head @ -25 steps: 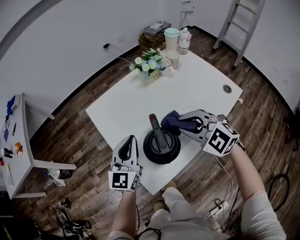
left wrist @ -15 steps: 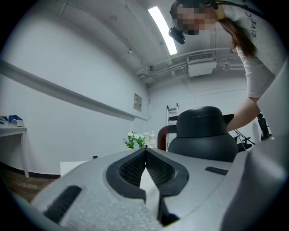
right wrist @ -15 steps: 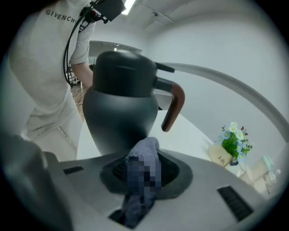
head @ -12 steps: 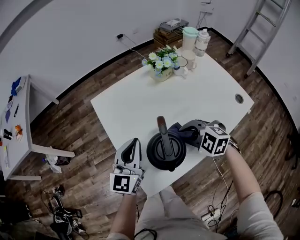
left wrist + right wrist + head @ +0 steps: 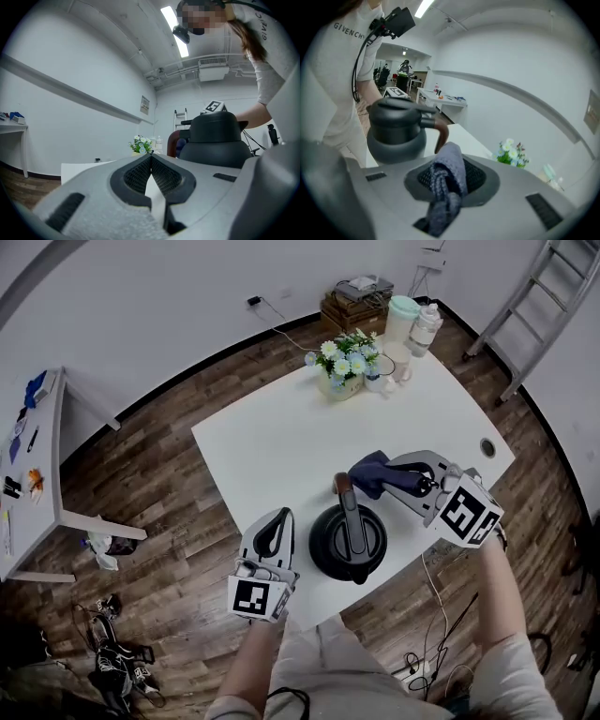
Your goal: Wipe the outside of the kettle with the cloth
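By the near edge of the white table (image 5: pixel 281 437), the left gripper (image 5: pixel 277 519) has its jaws pressed together on nothing, just left of the black kettle (image 5: pixel 349 542) — behind it, the right gripper (image 5: pixel 392 476) pinches the blue cloth (image 5: pixel 368 472).

Kettle (image 5: pixel 348 542) looks matt black, cloth (image 5: pixel 370 472) a coarse blue knit, table (image 5: pixel 281 442) smooth white, floor (image 5: pixel 169 474) dark wood planks

Black kettle (image 5: pixel 348 542) stands upright; dark blue cloth (image 5: pixel 368 472) bunched just beside it
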`<state>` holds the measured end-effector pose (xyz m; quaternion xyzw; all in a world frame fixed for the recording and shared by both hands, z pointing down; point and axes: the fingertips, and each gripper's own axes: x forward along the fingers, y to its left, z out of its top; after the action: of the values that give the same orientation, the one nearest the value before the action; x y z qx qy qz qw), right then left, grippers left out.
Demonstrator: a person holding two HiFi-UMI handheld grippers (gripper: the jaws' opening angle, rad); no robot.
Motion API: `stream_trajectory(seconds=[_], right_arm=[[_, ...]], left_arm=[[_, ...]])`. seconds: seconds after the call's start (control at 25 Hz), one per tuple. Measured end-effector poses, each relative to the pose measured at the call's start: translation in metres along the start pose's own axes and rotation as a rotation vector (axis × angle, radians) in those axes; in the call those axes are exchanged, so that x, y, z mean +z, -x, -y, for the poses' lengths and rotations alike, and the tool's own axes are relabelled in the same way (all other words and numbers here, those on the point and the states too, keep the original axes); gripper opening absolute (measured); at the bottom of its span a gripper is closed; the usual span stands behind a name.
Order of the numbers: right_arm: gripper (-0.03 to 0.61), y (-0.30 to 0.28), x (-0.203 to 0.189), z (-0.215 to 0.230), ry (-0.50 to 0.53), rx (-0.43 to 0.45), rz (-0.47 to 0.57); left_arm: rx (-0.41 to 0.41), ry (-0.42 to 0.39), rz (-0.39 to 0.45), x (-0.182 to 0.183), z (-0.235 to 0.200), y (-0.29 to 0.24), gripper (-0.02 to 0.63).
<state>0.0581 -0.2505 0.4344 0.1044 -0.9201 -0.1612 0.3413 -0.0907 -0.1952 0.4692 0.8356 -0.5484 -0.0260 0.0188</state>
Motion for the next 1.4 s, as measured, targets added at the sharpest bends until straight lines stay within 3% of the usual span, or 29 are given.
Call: stream_trajectory(seconds=[0.16,0.28,0.4,0.84,1.12,1.28,1.4], right_arm=[[0.072,0.020,0.075,0.019,0.160,0.010,0.060],[0.072,0.021,0.108,0.007,0.265,0.131,0.032],[0.072,0.007,0.106,-0.006,0.317,0.241,-0.054],[0.072,-0.055,0.088,0.002,0.336,0.302,-0.181],[0.072,-0.085,0.093,-0.001,0.327,0.367,-0.185],[0.072,-0.091,0.111,-0.010,0.413,0.416,-0.126],[0.072,-0.095,0.120,-0.036,0.543,0.535,-0.174]], left_arm=[[-0.006,0.006,0.014,0.011,-0.007,-0.004,0.006],[0.006,0.010,0.036,0.025,-0.016,-0.005,0.006],[0.012,0.019,0.049,0.032,-0.023,-0.004,0.006],[-0.006,0.025,0.006,0.008,-0.022,-0.009,0.006],[0.000,0.017,0.006,0.015,-0.023,-0.013,0.006],[0.018,0.010,-0.002,0.014,-0.027,-0.010,0.006],[0.043,0.013,-0.014,0.009,-0.032,-0.006,0.006]])
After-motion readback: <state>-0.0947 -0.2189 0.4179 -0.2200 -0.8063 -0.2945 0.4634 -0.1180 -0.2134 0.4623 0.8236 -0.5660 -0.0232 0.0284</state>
